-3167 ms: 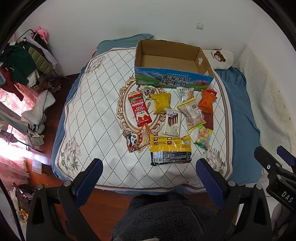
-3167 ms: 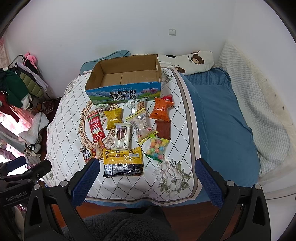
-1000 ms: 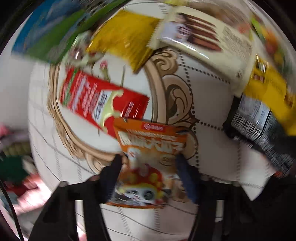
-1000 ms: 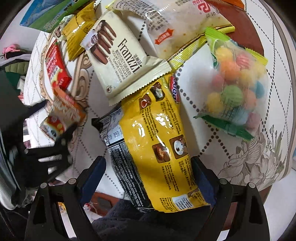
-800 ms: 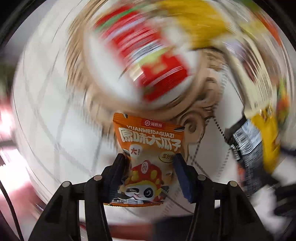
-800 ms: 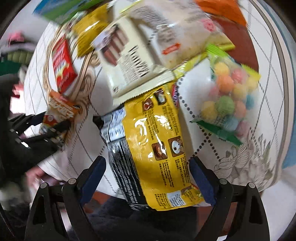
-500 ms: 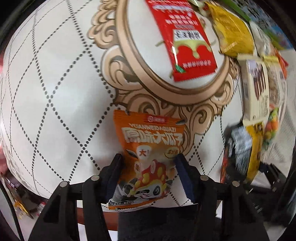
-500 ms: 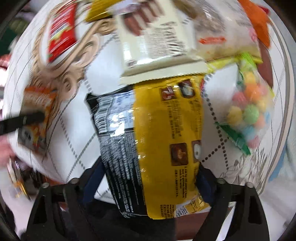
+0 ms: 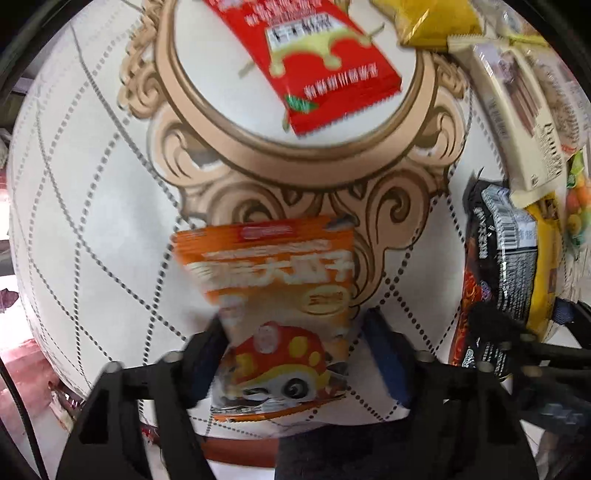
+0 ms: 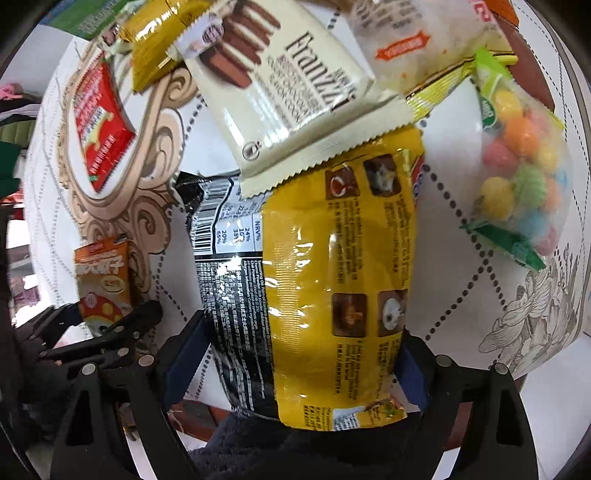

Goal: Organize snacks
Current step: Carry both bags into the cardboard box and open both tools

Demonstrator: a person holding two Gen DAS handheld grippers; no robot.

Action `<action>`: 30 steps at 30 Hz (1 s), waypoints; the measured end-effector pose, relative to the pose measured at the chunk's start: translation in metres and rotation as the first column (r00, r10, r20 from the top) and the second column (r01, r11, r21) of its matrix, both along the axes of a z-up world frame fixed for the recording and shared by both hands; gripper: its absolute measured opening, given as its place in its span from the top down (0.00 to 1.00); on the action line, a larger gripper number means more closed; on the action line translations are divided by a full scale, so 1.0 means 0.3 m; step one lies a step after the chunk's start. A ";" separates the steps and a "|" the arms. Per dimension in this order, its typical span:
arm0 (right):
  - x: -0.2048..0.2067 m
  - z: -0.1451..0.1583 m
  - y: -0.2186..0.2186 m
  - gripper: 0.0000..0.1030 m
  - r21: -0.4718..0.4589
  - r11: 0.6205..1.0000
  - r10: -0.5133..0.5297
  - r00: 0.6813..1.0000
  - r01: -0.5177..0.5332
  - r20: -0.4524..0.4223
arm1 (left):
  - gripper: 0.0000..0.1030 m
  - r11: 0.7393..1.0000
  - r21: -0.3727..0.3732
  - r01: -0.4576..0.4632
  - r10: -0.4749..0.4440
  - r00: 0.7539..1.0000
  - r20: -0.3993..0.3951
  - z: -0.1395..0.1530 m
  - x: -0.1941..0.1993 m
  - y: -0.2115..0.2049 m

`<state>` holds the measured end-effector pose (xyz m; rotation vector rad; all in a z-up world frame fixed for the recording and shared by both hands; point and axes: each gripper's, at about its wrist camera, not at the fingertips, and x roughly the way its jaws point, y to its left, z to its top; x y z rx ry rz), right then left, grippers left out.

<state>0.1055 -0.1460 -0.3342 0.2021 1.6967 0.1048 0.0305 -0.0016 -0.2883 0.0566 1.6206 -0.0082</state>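
My left gripper point(image 9: 295, 354) is shut on an orange panda snack packet point(image 9: 273, 291), held just over the patterned bedspread point(image 9: 92, 192); it also shows in the right wrist view point(image 10: 103, 284). My right gripper point(image 10: 299, 365) is shut on a large yellow and black snack bag point(image 10: 314, 280), whose far end lies under a cream Franzzi wafer pack point(image 10: 280, 88). A red packet point(image 9: 314, 66), a small yellow pack point(image 10: 155, 48) and a bag of coloured candy balls point(image 10: 521, 170) lie on the bed.
A clear bag of biscuits point(image 10: 417, 40) lies at the top of the right wrist view, with a corner of the blue-green cardboard box point(image 10: 81, 18) beside it. The bed's near edge and wood floor point(image 9: 240, 446) are just below both grippers.
Both grippers dropped from above the bed to the snacks. The left closed on the orange panda packet, the right on the yellow and black bag. Views shifted slightly since half a second ago.
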 end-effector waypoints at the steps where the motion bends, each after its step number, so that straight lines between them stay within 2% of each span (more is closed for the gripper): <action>1: -0.008 -0.004 0.023 0.11 -0.028 0.999 0.015 1.000 -0.015 0.003 | 0.46 1.000 -0.001 -0.002 0.002 1.000 0.011 0.010 -0.014 0.004; 3: -0.020 -0.011 0.064 0.10 -0.073 0.996 0.044 0.999 -0.043 0.013 | 0.47 1.000 -0.020 -0.022 0.023 0.999 0.028 0.037 -0.052 0.008; 5: -0.049 -0.014 0.116 0.13 -0.137 0.987 0.094 0.995 -0.089 0.028 | 0.49 0.999 -0.031 -0.041 0.043 0.998 0.042 0.055 -0.091 0.047; 8: -0.101 0.007 0.172 0.15 -0.159 0.984 0.095 0.994 -0.085 0.057 | 0.50 0.994 -0.072 -0.082 0.085 0.995 0.043 0.057 -0.141 0.065; 10: -0.138 0.030 0.200 0.15 -0.143 0.987 0.082 0.995 -0.072 0.064 | 0.50 0.989 -0.107 -0.103 0.108 0.993 0.047 0.066 -0.161 0.102; 13: -0.197 0.118 0.199 0.16 -0.103 0.992 0.075 0.995 -0.067 0.069 | 0.50 0.978 -0.163 -0.127 0.138 0.989 0.059 0.097 -0.201 0.148; 22: -0.234 0.383 0.209 0.18 -0.007 0.997 0.082 0.983 -0.082 0.164 | 0.50 0.942 -0.280 -0.183 0.214 0.973 0.083 0.209 -0.273 0.208; 27: -0.213 0.579 0.230 0.18 0.067 0.994 0.069 0.966 -0.089 0.249 | 0.50 0.920 -0.352 -0.173 0.239 0.959 0.153 0.401 -0.219 0.246; 30: -0.148 0.707 0.191 0.18 0.117 0.989 0.050 0.948 -0.091 0.314 | 0.50 0.909 -0.391 -0.145 0.239 0.949 0.205 0.618 -0.020 0.287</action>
